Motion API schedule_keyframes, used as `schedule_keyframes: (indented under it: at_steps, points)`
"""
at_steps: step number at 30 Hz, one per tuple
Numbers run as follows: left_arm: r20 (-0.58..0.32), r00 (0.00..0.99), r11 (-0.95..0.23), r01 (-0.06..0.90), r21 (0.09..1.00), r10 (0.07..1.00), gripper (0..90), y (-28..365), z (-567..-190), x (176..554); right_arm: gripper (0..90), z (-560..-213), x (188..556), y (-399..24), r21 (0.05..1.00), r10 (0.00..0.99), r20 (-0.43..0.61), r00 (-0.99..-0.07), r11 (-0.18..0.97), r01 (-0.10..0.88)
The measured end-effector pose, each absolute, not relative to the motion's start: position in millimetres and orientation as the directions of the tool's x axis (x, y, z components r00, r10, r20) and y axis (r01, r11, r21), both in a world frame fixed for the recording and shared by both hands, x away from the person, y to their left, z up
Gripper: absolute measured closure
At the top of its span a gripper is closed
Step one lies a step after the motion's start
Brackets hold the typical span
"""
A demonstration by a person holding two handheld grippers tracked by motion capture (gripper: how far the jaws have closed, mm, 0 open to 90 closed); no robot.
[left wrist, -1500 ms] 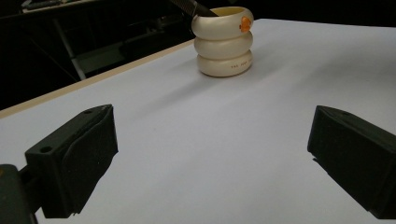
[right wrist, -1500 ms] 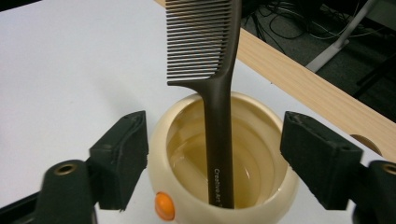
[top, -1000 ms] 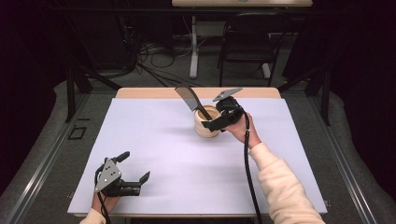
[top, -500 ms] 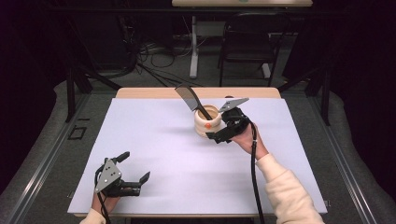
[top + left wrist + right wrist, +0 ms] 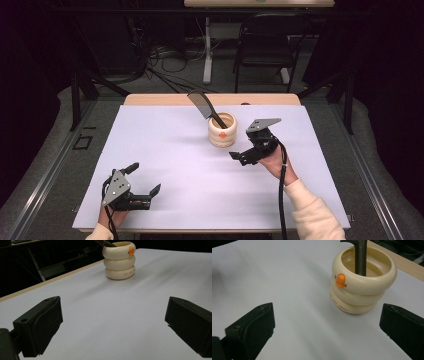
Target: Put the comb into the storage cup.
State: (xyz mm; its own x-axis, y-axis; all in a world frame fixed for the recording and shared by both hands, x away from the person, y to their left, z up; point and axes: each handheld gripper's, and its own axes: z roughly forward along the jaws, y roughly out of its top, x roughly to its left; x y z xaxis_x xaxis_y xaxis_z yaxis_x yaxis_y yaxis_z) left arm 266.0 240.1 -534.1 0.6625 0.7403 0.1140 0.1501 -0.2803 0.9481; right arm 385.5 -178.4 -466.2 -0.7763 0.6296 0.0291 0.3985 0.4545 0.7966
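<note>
I am working over the white table [image 5: 200, 165], and the big change is on my right side: a second ago my right gripper [image 5: 246, 152] was sitting right at the cream holder [image 5: 222, 131], and now it is hanging just beside it, pulled back toward me and apart from it. My left gripper [image 5: 141, 184] is resting near the front edge, where it was before, well away from the holder. The holder — three stacked rings with an orange mark — is standing upright toward the far side of the table, and the dark comb [image 5: 202, 106] is leaning out of it, handle down inside. Both pairs of my jaws are spread wide — gripping nothing, touching nothing.
</note>
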Motion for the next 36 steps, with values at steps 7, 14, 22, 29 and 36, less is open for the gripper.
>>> schedule_keyframes:
  at_steps: [7,14,22,29,36]
  points:
    - [0.115,0.662,-0.281,0.150,0.948,0.741,1.3,239.6,-534.0,266.0,0.0,-472.3,367.8,-190.0,0.794,0.635,0.028,-0.772,0.455,0.403]
    - [0.115,0.661,-0.281,0.150,0.948,0.742,1.3,239.6,-534.0,265.9,0.0,-474.6,354.0,-197.9,0.800,0.647,0.024,-0.762,0.444,0.403]
    - [0.115,0.661,-0.279,0.149,0.949,0.741,1.2,239.8,-534.0,266.0,0.0,-487.2,343.3,-203.5,0.797,0.656,0.019,-0.754,0.446,0.407]
    - [0.119,0.662,-0.282,0.144,0.949,0.740,1.3,239.9,-533.7,265.5,0.0,-493.2,332.6,-201.6,0.795,0.655,0.010,-0.756,0.453,0.403]
    - [0.115,0.664,-0.280,0.147,0.949,0.739,1.2,239.9,-533.8,265.8,0.0,-495.1,320.7,-204.3,0.803,0.664,-0.013,-0.748,0.452,0.388]
